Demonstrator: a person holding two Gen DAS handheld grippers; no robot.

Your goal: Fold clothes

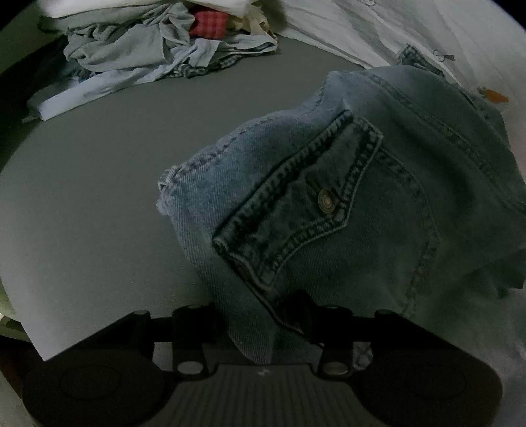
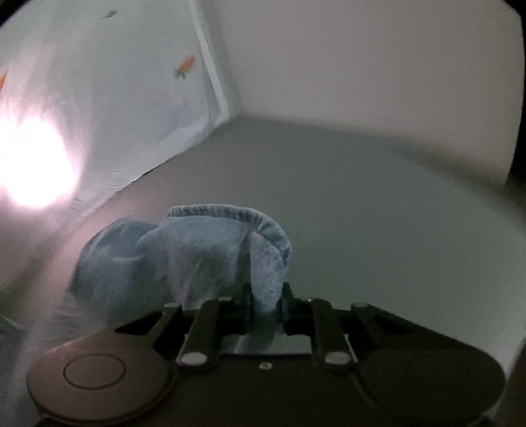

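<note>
blue denim sits between the two fingers of the left tool [image 1: 259, 323], which pinch a fold of the denim garment [image 1: 345, 197]. the fingers stand a bit apart because thick cloth fills the gap. from that tool the garment runs up and away, draped over the grey worktop [image 1: 115, 197]. a pocket flap [image 1: 296, 210] with dark stitching sits just past the tool, and a small metal button [image 1: 326, 198] is on the flap.

far past the garment, at the back of the worktop, lies a pile of clothes [image 1: 148, 49]. it is pale blue and crumpled, with a red checked piece [image 1: 210, 24] poking out on top. a white cloth [image 1: 427, 39] with small orange marks lies behind the garment, on the other side from the pile.

the right tool [image 2: 265, 307] has its fingers pressed close together on a hem of the same denim garment [image 2: 197, 249]. the cloth bunches up in a lump just past that tool, with a stitched edge curling over the top. this view is blurry. the worktop [image 2: 361, 213] spreads out beyond the lump. the white cloth [image 2: 131, 98] hangs behind the lump, and a bright glare [image 2: 33, 164] shines beside it. a pale wall [image 2: 361, 65] stands at the far end of the worktop.
</note>
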